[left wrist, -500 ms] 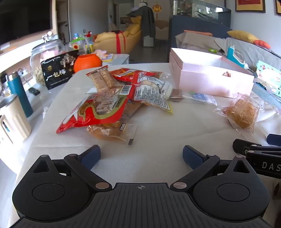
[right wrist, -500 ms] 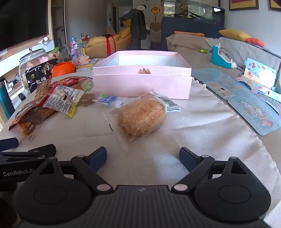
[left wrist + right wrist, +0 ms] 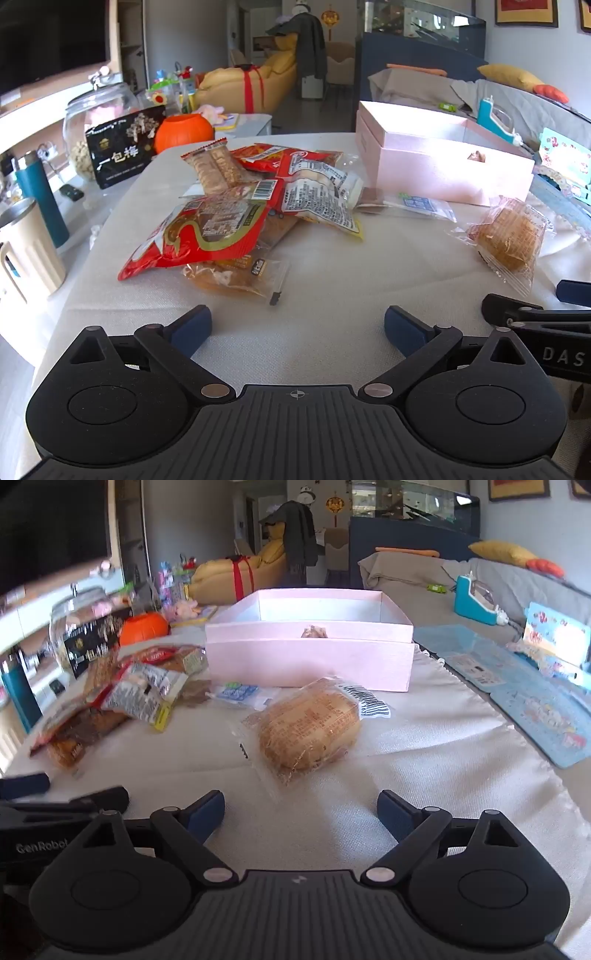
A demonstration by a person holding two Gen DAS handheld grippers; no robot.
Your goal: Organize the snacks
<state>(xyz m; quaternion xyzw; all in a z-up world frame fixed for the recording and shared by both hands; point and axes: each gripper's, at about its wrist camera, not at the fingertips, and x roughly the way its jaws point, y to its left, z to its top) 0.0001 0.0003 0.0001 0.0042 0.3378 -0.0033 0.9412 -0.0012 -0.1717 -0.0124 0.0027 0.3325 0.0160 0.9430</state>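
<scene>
A heap of snack packets lies on the white cloth, topped by a big red bag (image 3: pixel 195 236) and a printed white packet (image 3: pixel 317 203). Off to the right, a wrapped round bun (image 3: pixel 508 238) (image 3: pixel 308 729) lies alone. An open pink box (image 3: pixel 443 166) (image 3: pixel 308 642) stands behind, with one small snack showing inside. My left gripper (image 3: pixel 297 328) is open and empty, low over bare cloth in front of the heap. Just short of the bun, my right gripper (image 3: pixel 301 810) is open and empty too.
At the left edge stand a glass jar (image 3: pixel 92 125), a black plum packet (image 3: pixel 123 147), an orange pumpkin pot (image 3: pixel 184 131), a teal bottle (image 3: pixel 40 199) and a cream mug (image 3: pixel 27 251). Blue picture mats (image 3: pixel 532 698) lie right of the cloth. A sofa lies beyond.
The right gripper has moved forward toward the bun, which now looks larger and nearer its fingers. The left gripper has hardly moved.
</scene>
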